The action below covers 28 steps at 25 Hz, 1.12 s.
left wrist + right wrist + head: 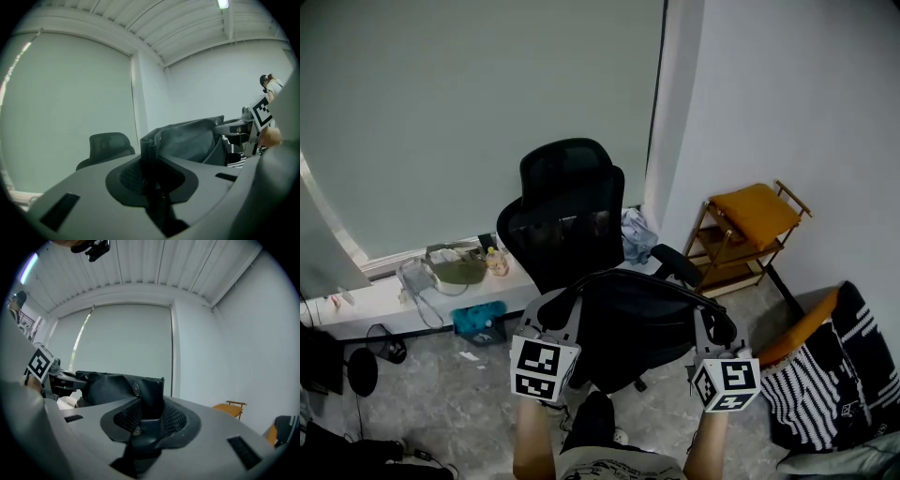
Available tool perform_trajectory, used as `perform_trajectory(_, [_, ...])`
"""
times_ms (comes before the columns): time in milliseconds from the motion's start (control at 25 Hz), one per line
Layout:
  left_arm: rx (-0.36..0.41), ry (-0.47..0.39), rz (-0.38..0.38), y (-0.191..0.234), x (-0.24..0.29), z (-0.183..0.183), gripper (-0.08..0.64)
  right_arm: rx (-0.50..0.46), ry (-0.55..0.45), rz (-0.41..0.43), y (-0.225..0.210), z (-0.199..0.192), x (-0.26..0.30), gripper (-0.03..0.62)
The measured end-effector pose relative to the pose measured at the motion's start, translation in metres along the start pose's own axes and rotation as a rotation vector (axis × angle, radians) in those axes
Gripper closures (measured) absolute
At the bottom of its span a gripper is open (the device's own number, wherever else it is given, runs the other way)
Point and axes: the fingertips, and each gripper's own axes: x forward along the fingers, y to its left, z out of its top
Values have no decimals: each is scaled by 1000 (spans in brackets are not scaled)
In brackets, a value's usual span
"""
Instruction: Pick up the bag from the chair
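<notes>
A black soft bag (642,314) hangs stretched between my two grippers, just in front of the black mesh office chair (567,211). My left gripper (565,307) is shut on the bag's left edge, and in the left gripper view the bag (192,140) spreads away from the jaws (147,161). The right gripper (712,326) is shut on the right edge, where a corner with a metal rivet sits between its pads (150,406). Whether the bag's underside still touches the seat is hidden. The chair's headrest (108,144) shows behind the bag.
A wooden stool with an orange cushion (757,217) stands by the right wall. Striped black-and-white fabric (825,375) lies at lower right. A low window ledge (384,300) holds several small items, and a blue object (478,319) lies on the floor below it.
</notes>
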Motion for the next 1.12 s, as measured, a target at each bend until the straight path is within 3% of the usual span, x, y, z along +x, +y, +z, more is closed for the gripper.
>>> perform_trajectory(1120, [-7, -2, -16, -4, 9, 2, 502, -3, 3, -6, -8, 0, 3, 469])
